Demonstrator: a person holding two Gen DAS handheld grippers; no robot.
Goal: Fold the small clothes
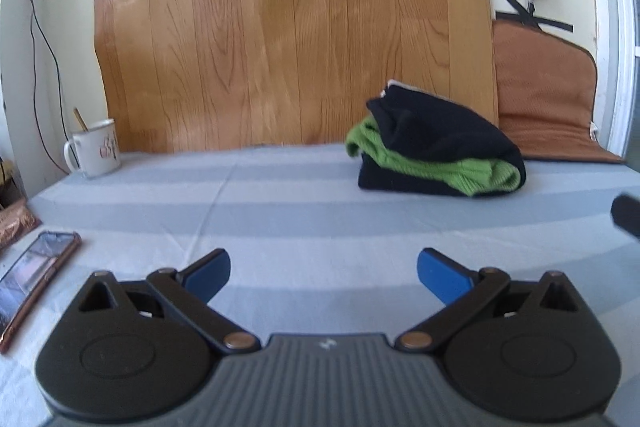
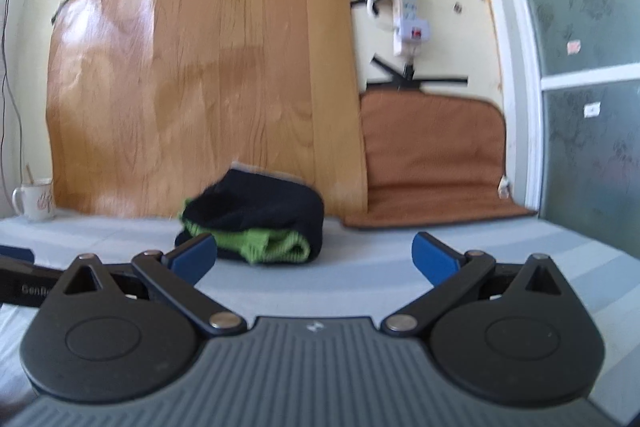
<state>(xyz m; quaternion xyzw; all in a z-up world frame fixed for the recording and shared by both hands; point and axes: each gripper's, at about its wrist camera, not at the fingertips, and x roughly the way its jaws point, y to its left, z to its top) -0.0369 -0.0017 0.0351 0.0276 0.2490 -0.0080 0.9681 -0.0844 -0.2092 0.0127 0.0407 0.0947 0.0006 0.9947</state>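
Observation:
A folded pile of small clothes (image 1: 440, 151), black with a green knit layer in the middle, lies on the grey striped sheet (image 1: 280, 219) near the wooden panel. In the right wrist view the same pile (image 2: 260, 223) sits just beyond my left blue fingertip. My left gripper (image 1: 324, 275) hovers open over bare sheet, well short of the pile and to its left. My right gripper (image 2: 314, 259) is open too, with nothing between its fingers. A dark part of the right gripper (image 1: 626, 215) shows at the left view's right edge, and the left gripper (image 2: 16, 267) shows at the right view's left edge.
A white mug (image 1: 96, 151) stands at the back left. A phone (image 1: 32, 275) lies at the sheet's left edge beside a brown packet (image 1: 14, 223). A wood-grain panel (image 1: 288, 27) lines the wall, a brown mat (image 1: 548, 99) leans at the back right, and a power strip (image 2: 408, 15) hangs above.

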